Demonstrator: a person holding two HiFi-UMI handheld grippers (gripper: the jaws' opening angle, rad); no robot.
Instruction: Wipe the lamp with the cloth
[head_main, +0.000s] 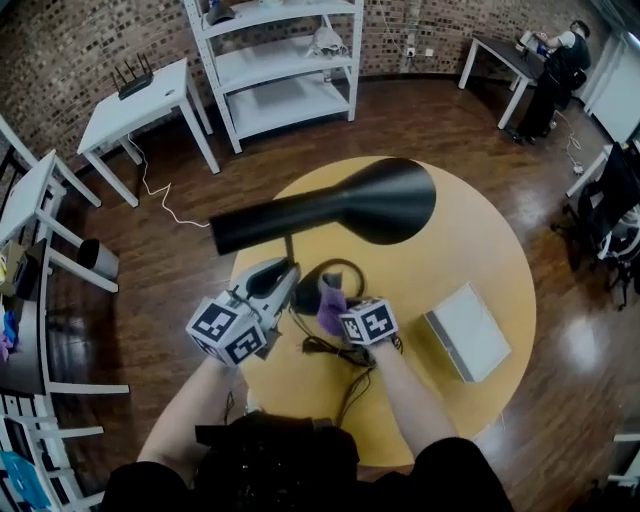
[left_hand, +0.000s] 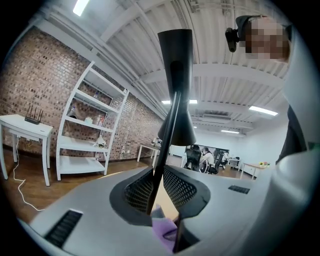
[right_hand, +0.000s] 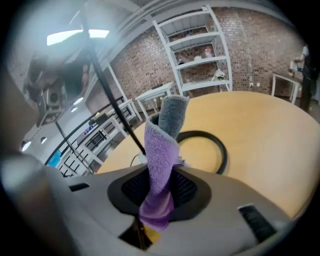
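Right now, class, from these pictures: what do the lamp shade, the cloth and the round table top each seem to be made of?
Lamp shade: probably painted metal or hard plastic, matte black; smooth with a soft sheen.
Cloth: microfibre-like fabric, purple with a gray side; fuzzy pile, limp fold.
Table top: likely wood or laminate, pale yellow satin; even colour, no clear grain.

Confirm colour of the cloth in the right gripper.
The cloth is purple, grey at its upper end; clearest in the right gripper view.

Black lamp (head_main: 330, 205) on round table (head_main: 480, 250). L gripper (head_main: 288, 274) at its stem. R gripper (head_main: 338, 305) w/ purple cloth (head_main: 330, 310) nr ring base (head_main: 347, 266). White box (head_main: 467, 331) apart, R side.
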